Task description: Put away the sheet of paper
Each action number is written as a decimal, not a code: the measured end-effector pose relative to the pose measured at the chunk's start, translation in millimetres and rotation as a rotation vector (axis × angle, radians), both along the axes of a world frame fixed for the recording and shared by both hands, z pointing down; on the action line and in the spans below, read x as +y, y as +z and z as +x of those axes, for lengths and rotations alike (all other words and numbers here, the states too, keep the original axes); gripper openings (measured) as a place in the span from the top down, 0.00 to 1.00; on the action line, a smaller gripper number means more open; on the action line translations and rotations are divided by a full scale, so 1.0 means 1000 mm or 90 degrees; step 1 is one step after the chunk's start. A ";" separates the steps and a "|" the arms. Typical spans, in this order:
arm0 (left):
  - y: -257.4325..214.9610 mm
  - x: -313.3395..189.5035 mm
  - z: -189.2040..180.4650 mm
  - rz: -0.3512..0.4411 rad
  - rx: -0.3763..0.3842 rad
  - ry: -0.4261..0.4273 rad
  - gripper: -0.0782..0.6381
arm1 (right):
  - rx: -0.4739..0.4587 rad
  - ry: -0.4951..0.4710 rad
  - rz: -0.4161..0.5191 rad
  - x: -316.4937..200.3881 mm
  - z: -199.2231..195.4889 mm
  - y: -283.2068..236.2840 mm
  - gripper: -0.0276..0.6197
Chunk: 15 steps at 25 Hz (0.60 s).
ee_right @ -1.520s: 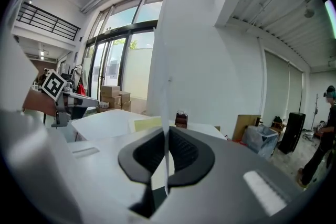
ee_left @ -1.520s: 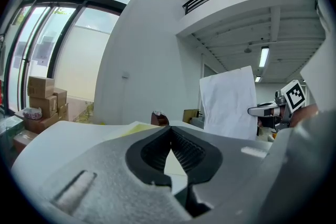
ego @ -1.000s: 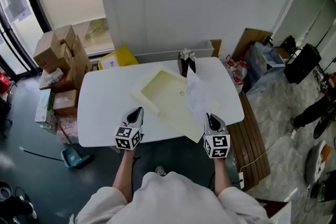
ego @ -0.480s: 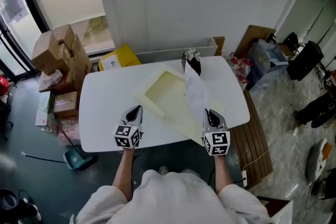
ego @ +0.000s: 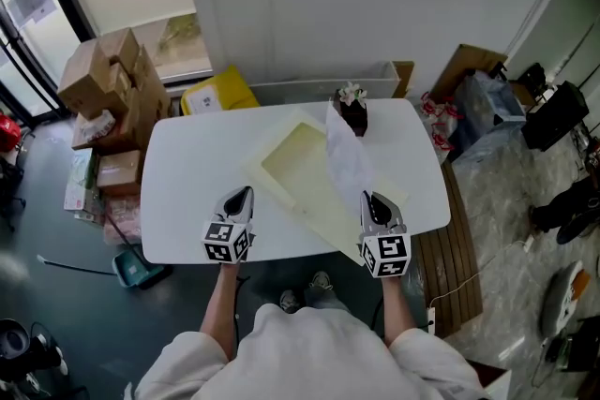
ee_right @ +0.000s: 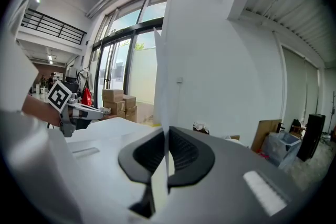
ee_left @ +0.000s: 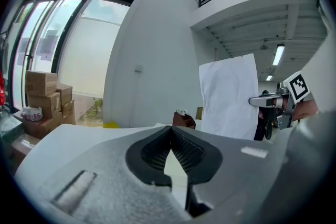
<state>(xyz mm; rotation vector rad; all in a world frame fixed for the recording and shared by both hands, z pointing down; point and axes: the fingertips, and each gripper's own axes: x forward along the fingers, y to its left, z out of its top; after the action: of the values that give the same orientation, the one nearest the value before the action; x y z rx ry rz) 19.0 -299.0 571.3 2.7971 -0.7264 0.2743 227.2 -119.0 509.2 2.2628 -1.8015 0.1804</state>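
The fingers (ee_right: pixel 181 153) of the right gripper (ee_right: pixel 164 134) pinch the lower edge of the sheet of paper (ego: pixel 347 159). The sheet stands on edge in the air above the white surface (ego: pixel 192 187). Its long axis rises from the fingers and leans away from the person, toward the wall. A pale yellow folder (ego: pixel 292 166) lies flat beneath it. The left gripper (ego: pixel 242 199) has its fingers pressed together on nothing, near the surface's front edge.

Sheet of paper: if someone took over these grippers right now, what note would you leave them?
Right gripper: shut on the sheet of paper, which stands upright above the white table.
Left gripper: shut, empty, at the table's near edge.
Pale yellow folder: flat on the table, next to the sheet.
Done: sheet picked up.
Left: put it away, probably into the folder.
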 end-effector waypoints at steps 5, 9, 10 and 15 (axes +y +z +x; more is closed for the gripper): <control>0.000 -0.008 -0.002 0.001 -0.013 -0.037 0.89 | -0.011 -0.037 0.004 -0.018 0.008 0.001 0.95; -0.001 -0.016 -0.003 0.006 -0.020 -0.074 0.89 | -0.024 -0.071 0.016 -0.032 0.015 0.000 0.95; -0.002 -0.017 -0.002 0.008 -0.023 -0.081 0.89 | -0.027 -0.079 0.019 -0.034 0.017 0.000 0.95; -0.008 -0.014 0.003 0.018 -0.039 -0.108 0.89 | -0.043 -0.114 0.025 -0.047 0.029 0.002 0.95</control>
<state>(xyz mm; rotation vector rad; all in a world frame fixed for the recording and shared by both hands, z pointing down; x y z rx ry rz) 22.3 -313.0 563.0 2.7418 -0.9832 0.3218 256.0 -165.8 510.8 2.1305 -2.0477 0.1926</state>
